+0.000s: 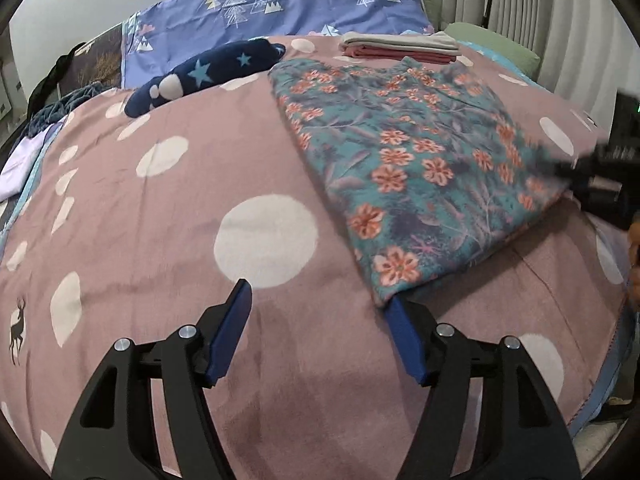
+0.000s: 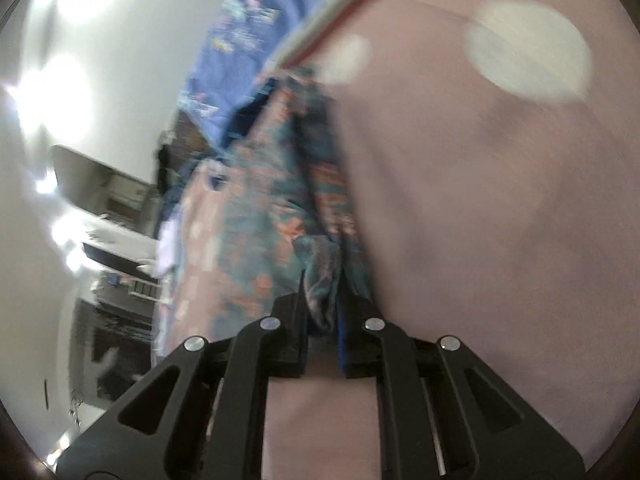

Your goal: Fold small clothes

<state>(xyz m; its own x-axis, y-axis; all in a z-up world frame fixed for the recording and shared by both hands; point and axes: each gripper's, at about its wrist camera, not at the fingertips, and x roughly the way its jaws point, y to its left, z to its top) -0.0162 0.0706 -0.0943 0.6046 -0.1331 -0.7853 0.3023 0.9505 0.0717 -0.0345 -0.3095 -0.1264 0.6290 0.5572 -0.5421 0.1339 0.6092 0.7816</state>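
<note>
A teal garment with orange flowers (image 1: 404,152) lies folded on the pink dotted blanket (image 1: 180,240). My left gripper (image 1: 320,300) is open just in front of the garment's near corner; its right finger (image 1: 404,336) touches that corner. My right gripper (image 2: 322,304) is shut on a bunched edge of the same garment (image 2: 320,276), and it shows blurred at the garment's right edge in the left wrist view (image 1: 592,184). The right wrist view is tilted and blurred.
A folded stack of beige and red cloth (image 1: 400,46) lies behind the garment. A navy star-patterned item (image 1: 208,72) lies at the back left. A blue tree-print pillow (image 1: 280,0) and a green pillow (image 1: 492,44) are at the head of the bed.
</note>
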